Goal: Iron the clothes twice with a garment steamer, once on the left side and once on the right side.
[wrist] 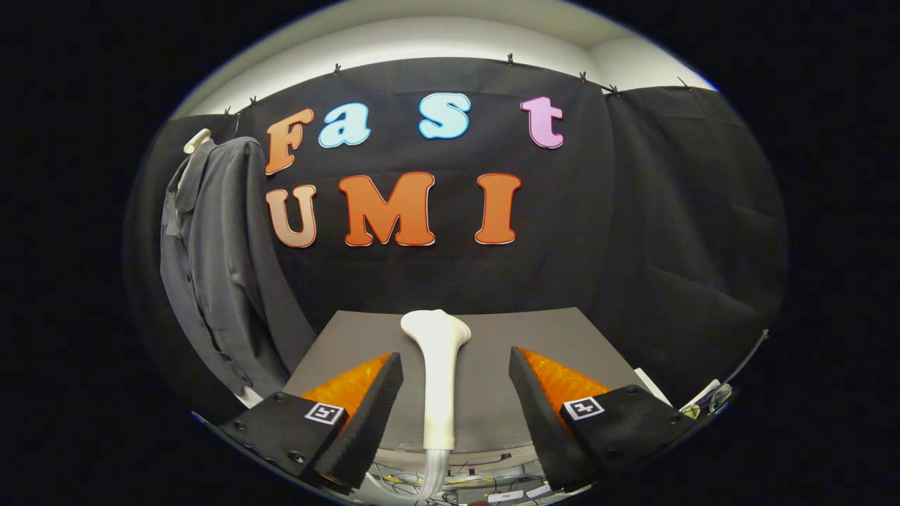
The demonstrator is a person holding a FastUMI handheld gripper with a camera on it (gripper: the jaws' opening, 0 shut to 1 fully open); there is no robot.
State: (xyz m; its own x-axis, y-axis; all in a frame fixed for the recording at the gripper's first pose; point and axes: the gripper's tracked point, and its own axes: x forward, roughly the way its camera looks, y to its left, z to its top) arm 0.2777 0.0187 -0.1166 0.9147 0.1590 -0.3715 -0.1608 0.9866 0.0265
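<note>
I've got the gripper (pixel 455 414) spread wide, the steamer (pixel 437 379) lying lengthwise between its fingers, untouched, head pointing away; shirt (pixel 211 267) hangs beyond-left of it.

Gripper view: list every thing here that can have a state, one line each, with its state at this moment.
Claw: open, fingers apart either side of the steamer, not touching it.
Garment steamer: lying on the table between the fingers, head pointing away toward the wall, hose trailing off the near edge, not gripped.
Grey shirt: hanging on a hanger at the wall, ahead and left of the fingers, untouched.
Table: carries the steamer.
</note>
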